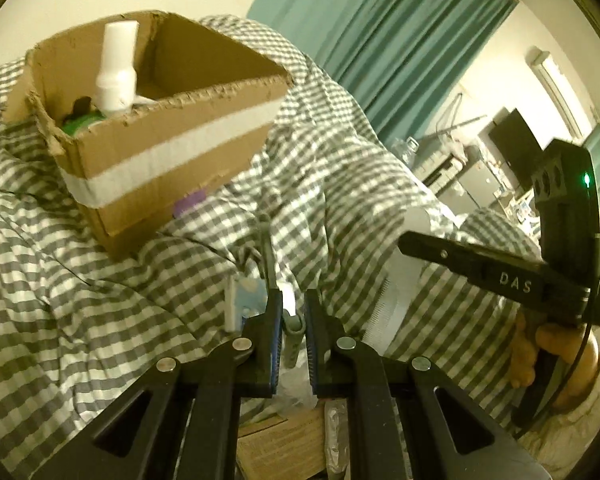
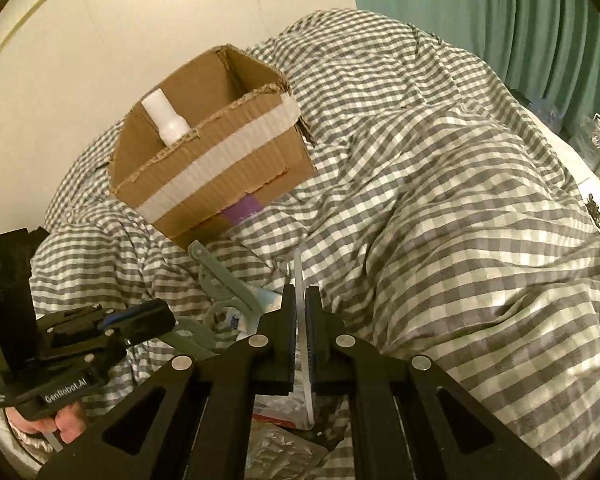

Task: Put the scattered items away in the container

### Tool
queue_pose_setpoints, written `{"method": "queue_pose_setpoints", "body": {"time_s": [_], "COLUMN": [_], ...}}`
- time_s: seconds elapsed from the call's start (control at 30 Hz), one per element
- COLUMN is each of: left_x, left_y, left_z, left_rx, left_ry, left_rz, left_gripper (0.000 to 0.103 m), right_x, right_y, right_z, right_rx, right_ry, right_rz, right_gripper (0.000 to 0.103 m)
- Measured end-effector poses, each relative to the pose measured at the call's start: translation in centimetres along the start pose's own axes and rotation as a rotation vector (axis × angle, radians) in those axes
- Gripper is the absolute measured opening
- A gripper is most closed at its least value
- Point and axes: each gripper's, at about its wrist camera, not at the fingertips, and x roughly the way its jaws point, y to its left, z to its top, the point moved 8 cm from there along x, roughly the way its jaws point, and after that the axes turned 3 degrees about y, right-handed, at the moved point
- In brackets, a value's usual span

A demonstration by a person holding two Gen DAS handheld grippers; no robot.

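Observation:
An open cardboard box (image 1: 172, 152) with a white tape band rests tilted on the checked duvet; a white bottle (image 1: 116, 68) and something green stand inside it. In front of the box, my left gripper (image 1: 294, 300) is shut on a grey-green plastic tool (image 1: 294, 332), lifted off the bedding. A blue-and-white packet (image 1: 238, 300) sits just left of its fingers. In the right wrist view the box (image 2: 220, 176) lies ahead and to the left. My right gripper (image 2: 300, 292) is shut on a thin white flat packet (image 2: 299, 272), seen edge-on. The left gripper (image 2: 160, 314) and the grey tool (image 2: 224, 280) show at lower left.
The grey-and-white checked duvet (image 2: 440, 184) is heaped high on the right. Green curtains (image 1: 400, 32) hang behind the bed, with shelves and a dark screen (image 1: 512, 140) further off. A carton and clear wrappers (image 1: 284, 448) lie under the grippers. The right gripper (image 1: 408, 242) is close on the right.

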Motion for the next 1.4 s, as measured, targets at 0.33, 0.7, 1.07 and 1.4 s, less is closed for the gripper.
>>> {"method": "queue_pose_setpoints", "body": {"time_s": [0.33, 0.7, 1.07, 1.4], "left_x": [2.1, 7.4, 1.8, -2.8], "left_y": [0.2, 0.0, -1.2, -1.5], "left_z": [-1.9, -5.3, -1.5, 2.8], "left_rx": [0.004, -0.028, -0.043, -0.034], "left_ry": [0.077, 0.205, 0.055, -0.046], "left_rz": [0.008, -0.031, -0.089, -0.089], "left_gripper": [0.012, 0.013, 0.01, 0.01], "right_x": [-0.4, 0.1, -2.3, -3.8], "right_y": [0.3, 0.2, 1.3, 2.2], "right_z": [0.2, 0.1, 1.5, 3.0], "right_rx": [-0.011, -0.028, -0.045, -0.072], "right_ry": [-0.017, -0.004, -0.063, -0.106], "right_rz": [0.001, -0.01, 0.036, 0.045], "right_gripper": [0.004, 0.005, 0.003, 0.003]}}
